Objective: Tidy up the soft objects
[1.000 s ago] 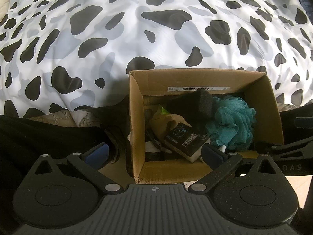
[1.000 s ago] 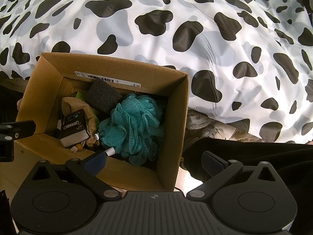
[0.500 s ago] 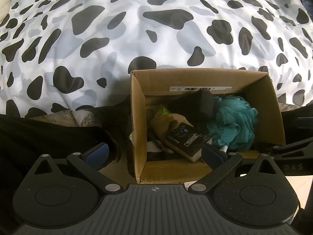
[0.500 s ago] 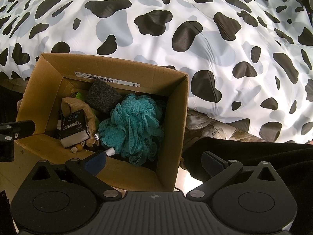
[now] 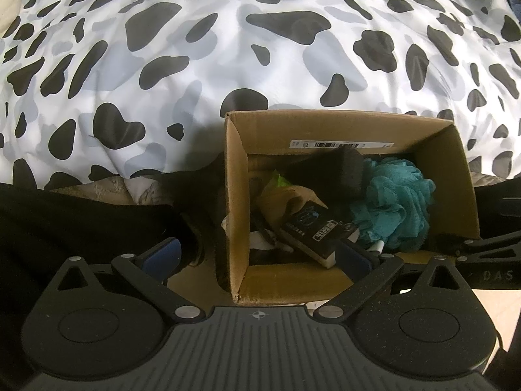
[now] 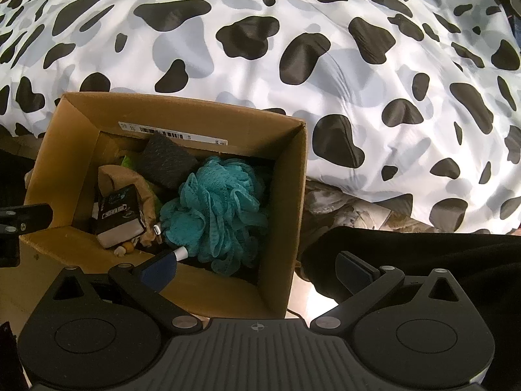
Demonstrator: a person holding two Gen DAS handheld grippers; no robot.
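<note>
**Cardboard box packed with soft things, both tongs spread and empty**

Cardboard box stands open in front of you, against the edge of the cow-print duvet. Inside it, the teal bath pouf fills the right half. The dark sponge leans at the back wall, under the barcode label. A black-wrapped block lies at the front left on a tan cloth.

Your left gripper is spread wide and holds nothing; its fingers sit one on each side of the box's left wall, above it. Your right gripper is also spread and empty, astride the right wall, one finger near the pouf. Black fabric lies beside the box on both sides.
</note>
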